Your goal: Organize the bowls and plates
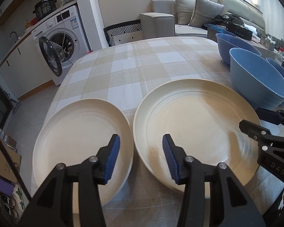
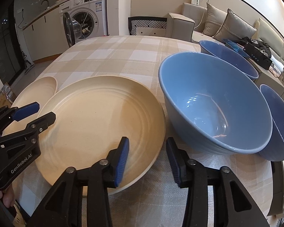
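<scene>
Two cream plates lie side by side on the checked tablecloth (image 1: 132, 66): a smaller plate (image 1: 81, 132) on the left and a larger ridged plate (image 1: 197, 128) (image 2: 96, 124) on the right. My left gripper (image 1: 141, 141) (image 2: 45, 110) stands open above the gap between them, one finger over each plate, gripping nothing. My right gripper (image 2: 147, 143) (image 1: 250, 117) is open too, its fingers straddling the large plate's near right rim without pressing on it. Three blue bowls stand to the right: a near bowl (image 2: 214, 102) (image 1: 255, 79), a far bowl (image 2: 227, 56) and one at the edge (image 2: 278, 123).
The table's left edge (image 1: 55, 98) drops to the tiled floor. Beyond it a washing machine (image 1: 62, 37) has its door open. A patterned chair back (image 2: 147, 25) and a grey sofa (image 1: 179, 19) stand past the far edge. Boxes and clutter sit behind the bowls.
</scene>
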Available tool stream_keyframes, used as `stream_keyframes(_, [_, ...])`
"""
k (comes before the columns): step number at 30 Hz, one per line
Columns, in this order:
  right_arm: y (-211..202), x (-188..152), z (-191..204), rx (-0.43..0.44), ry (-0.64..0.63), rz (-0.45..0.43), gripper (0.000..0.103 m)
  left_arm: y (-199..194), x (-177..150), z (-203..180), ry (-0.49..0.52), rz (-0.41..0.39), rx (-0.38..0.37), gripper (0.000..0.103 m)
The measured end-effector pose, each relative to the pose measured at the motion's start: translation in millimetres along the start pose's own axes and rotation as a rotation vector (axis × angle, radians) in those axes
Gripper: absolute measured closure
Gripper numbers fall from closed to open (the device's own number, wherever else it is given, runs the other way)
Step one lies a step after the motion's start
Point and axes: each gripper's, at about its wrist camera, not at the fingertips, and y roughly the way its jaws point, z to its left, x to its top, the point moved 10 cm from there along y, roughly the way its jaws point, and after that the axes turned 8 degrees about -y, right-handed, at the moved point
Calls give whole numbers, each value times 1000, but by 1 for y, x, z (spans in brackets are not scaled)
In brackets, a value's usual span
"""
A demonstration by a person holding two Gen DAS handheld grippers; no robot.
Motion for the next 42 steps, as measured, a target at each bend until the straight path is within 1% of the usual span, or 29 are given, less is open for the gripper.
stream_keyframes(2, [-3,1,2,3,-5,-7,53,-3,1,3,-12,-3,-8,55])
stream_keyframes(3, [-5,2,3,3,-8,-11,51,-4,2,4,-18,-7,-11,55])
stream_keyframes(5, [-8,3,6,9,-10,-18,43,-7,2,7,-26,-10,-11,54])
stream_keyframes(6, [-9,4,7,12,-9,-24,36,-8,2,9,-29,-11,-10,54])
stream_keyframes(7, [-11,4,8,14,-9,-30,31,-9,2,10,-35,-11,-13,54])
stream_keyframes(8, [-14,5,9,16,-10,-36,30,-10,2,11,-39,-11,-15,53])
stream_keyframes(10, [-18,8,11,18,-14,-47,23,-13,2,14,-47,-11,-20,52])
stream_keyframes(13, [-22,10,12,14,-23,-57,19,-16,2,16,-58,-14,-26,50])
stream_keyframes(14, [-24,11,13,11,-27,-57,18,-18,2,16,-61,-15,-29,49])
stream_keyframes(15, [-25,11,14,10,-29,-58,18,-19,2,17,-66,-14,-33,44])
stream_keyframes(16, [-26,11,15,11,-30,-60,17,-20,2,17,-69,-15,-34,32])
stream_keyframes(18, [-28,13,17,15,-33,-65,17,-26,4,21,-84,-36,-27,20])
stream_keyframes(21, [-32,15,21,24,-41,-74,16,-32,4,25,-86,-40,-9,19])
stream_keyframes(25, [-35,19,28,36,-58,-84,16,-37,2,34,-95,-41,24,14])
stream_keyframes(27, [-36,22,32,44,-64,-88,15,-39,1,39,-107,-36,39,13])
stream_keyframes(32, [-35,29,42,59,-89,-97,14,-41,-3,56,-128,-21,89,13])
stream_keyframes(37, [-35,39,57,77,-130,-109,9,-41,-9,77,-167,1,139,13])
stream_keyframes(42, [-34,50,71,98,-167,-119,5,-41,-15,93,-196,12,170,13])
